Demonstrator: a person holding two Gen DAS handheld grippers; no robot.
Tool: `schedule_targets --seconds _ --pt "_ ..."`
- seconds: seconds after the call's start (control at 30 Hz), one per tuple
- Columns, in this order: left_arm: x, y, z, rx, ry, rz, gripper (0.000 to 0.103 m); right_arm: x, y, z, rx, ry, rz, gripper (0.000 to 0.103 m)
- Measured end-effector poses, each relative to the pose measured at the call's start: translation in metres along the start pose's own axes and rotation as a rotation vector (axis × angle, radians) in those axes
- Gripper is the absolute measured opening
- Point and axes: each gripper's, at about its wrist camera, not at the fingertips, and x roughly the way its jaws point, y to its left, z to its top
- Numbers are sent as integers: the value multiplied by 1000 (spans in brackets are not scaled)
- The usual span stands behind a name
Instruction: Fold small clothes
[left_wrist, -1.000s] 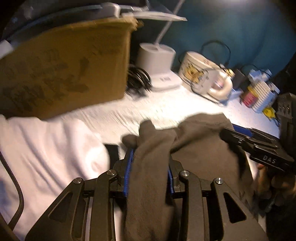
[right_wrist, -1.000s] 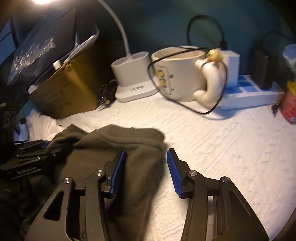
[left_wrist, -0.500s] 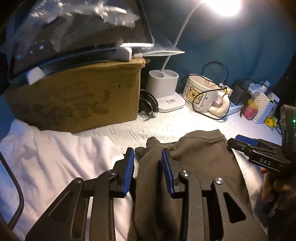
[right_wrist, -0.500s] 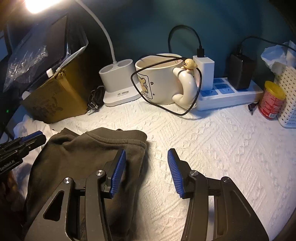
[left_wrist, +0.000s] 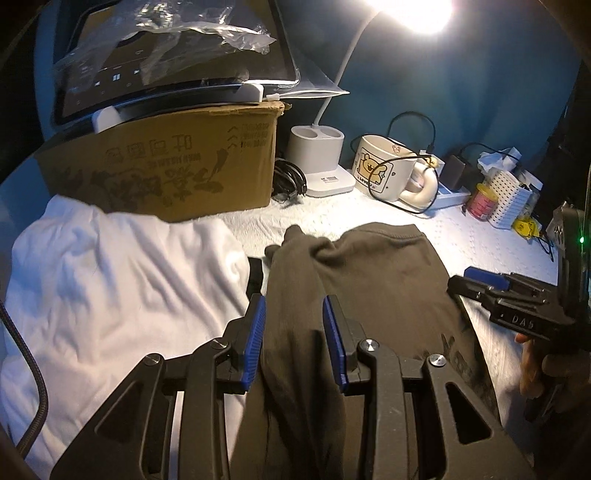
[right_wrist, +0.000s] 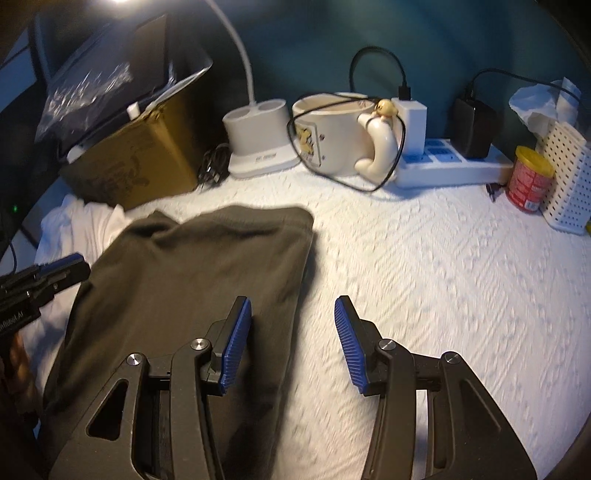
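The dark grey garment (left_wrist: 388, 288) lies flat on the white textured cover (right_wrist: 443, 277), ahead of and beneath both grippers, its far end doubled over, so one fold looks laid. The left gripper (left_wrist: 293, 339) is partly open, with a ridge of the cloth between unpressing pads; the right gripper (right_wrist: 291, 339) stands wide and empty over the garment's edge. Next probably comes re-gripping for another fold. The garment's near end is hidden beneath the grippers.

We see the right gripper (right_wrist: 291, 332) with jaws apart above the edge of a dark garment (right_wrist: 192, 280) lying flat on the white textured surface (right_wrist: 443, 280); a cream mug (right_wrist: 332, 136) stands behind.
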Motion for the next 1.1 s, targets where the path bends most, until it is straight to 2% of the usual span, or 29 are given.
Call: schedule_targets --seconds 0.4,0.47,0.53,0.7,0.9,1.1 --pt "-19 -3 -35 2 16 -18 32 -20 14 -54 32 63 102 49" --pt "-22 -2 -38 -3 15 -20 32 -25 14 -61 37 62 112 40" --pt "-24 -3 -42 -5 15 -21 32 -31 13 -69 47 64 121 26" --pt "-32 -8 -50 4 4 -31 32 -42 20 -85 42 52 122 14" --pt "-44 -13 -59 21 -6 -34 32 -52 27 -96 35 37 114 11" --pt "-55 -20 -72 74 0 -32 32 -61 19 -110 116 52 133 12"
